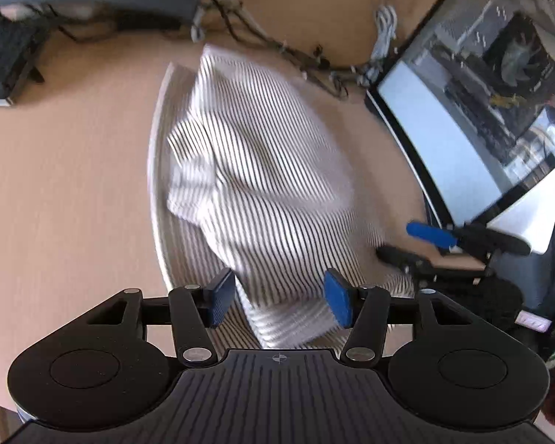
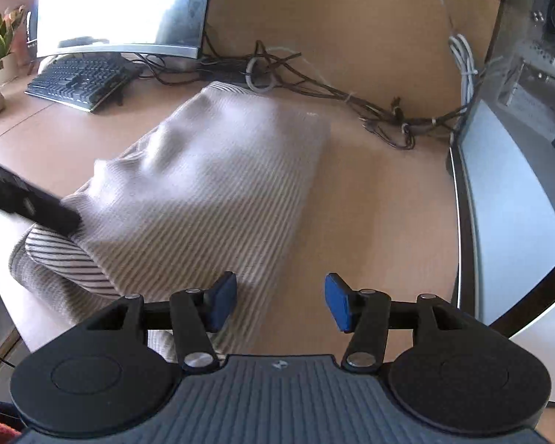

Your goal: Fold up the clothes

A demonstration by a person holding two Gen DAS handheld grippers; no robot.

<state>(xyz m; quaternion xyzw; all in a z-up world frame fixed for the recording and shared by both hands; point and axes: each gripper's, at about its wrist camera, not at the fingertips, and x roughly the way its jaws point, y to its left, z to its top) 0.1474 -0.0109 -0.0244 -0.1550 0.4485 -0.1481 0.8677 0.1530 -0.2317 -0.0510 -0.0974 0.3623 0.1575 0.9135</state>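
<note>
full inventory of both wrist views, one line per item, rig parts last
striped garment: 1, white with dark stripes, partly folded mid-desk
desk: 1, light wood, under everything
keyboard: 1, black, far left of the desk
monitor: 1, bright screen, behind the keyboard
cable bundle: 1 tangle, dark with white leads, along the back of the desk
glass-sided PC case: 1, dark frame, right edge of the desk
potted plant: 1, green in a pale pot, far left
left tongs: 1, black with blue pads, open, over the garment's near edge
right tongs: 1, black with blue pads, open, at the garment's right edge
</note>
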